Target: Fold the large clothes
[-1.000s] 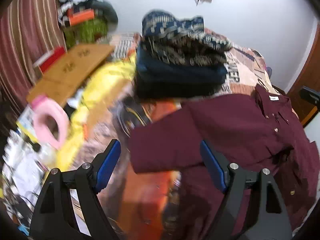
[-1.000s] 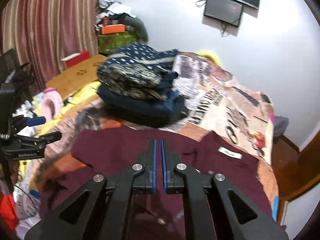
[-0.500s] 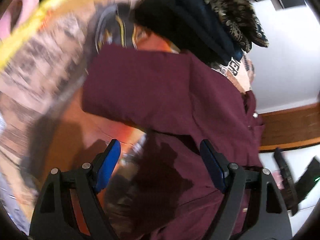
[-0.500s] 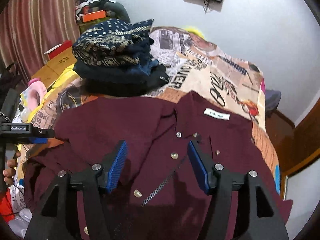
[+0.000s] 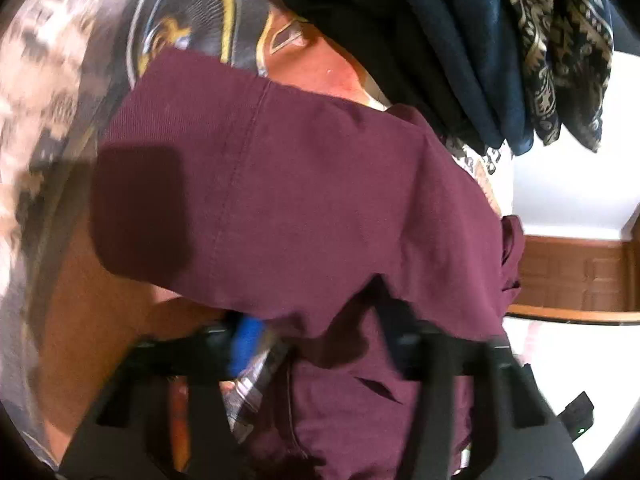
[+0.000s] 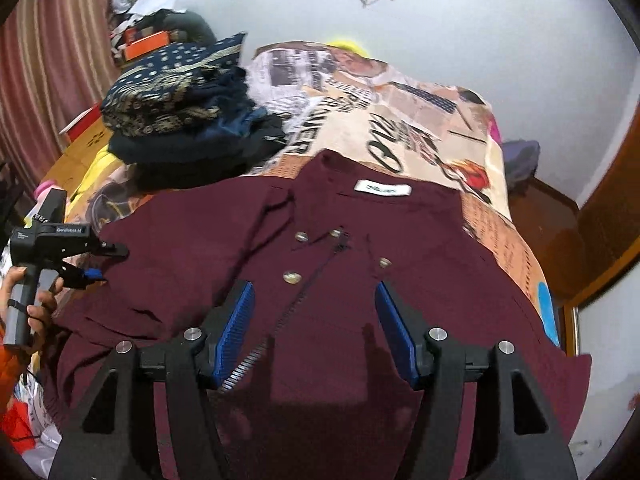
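A maroon button shirt [image 6: 360,264] lies front-up on the printed bedspread [image 6: 400,120], collar with a white label at the far end. My right gripper [image 6: 316,328] is open and empty, hovering above the shirt's chest. My left gripper [image 6: 96,264] is at the shirt's left sleeve edge, its jaws still apart with the cloth between them. In the left wrist view the sleeve [image 5: 300,200] fills the frame and drapes over the gripper [image 5: 320,344]; the right finger is hidden by cloth.
A stack of folded dark clothes [image 6: 180,112] sits at the far left of the bed, just beyond the sleeve; it also shows in the left wrist view [image 5: 460,40]. Boxes and clutter line the curtain side on the left. A wooden door is at right.
My right gripper has opened and moved up over the shirt's chest. My left gripper has pushed forward onto the left sleeve, so that cloth now lies between its fingers.
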Action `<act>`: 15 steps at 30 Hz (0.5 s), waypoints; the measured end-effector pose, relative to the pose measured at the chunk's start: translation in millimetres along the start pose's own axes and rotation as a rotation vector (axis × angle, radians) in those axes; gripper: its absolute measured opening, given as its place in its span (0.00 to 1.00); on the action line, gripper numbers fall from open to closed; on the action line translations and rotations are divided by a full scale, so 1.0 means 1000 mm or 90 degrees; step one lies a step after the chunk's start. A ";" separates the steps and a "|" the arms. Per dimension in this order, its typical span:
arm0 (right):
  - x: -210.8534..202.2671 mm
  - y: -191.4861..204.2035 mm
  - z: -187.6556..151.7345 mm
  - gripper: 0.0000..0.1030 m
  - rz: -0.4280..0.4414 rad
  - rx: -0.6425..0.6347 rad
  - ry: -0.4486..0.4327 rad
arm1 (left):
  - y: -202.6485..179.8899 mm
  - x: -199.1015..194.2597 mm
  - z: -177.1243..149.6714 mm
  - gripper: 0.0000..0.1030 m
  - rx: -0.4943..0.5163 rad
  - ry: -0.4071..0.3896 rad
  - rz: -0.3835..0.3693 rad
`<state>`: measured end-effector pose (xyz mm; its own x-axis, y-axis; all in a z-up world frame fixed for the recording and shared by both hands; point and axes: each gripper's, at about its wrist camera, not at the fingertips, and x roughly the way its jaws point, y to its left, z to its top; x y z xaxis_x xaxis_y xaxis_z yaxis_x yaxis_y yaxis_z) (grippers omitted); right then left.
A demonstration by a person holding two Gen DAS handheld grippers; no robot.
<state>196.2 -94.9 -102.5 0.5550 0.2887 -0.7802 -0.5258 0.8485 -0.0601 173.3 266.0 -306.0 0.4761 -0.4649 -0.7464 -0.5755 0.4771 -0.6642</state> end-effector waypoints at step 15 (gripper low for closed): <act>-0.039 -0.076 -0.024 0.57 -0.067 0.120 -0.038 | -0.236 -0.106 -0.061 0.02 0.447 -0.267 0.073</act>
<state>199.2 -181.4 -82.7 0.6409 0.2148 -0.7370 -0.3363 0.9416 -0.0180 218.3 156.8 -67.6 0.7284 -0.1352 -0.6717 -0.1512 0.9244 -0.3501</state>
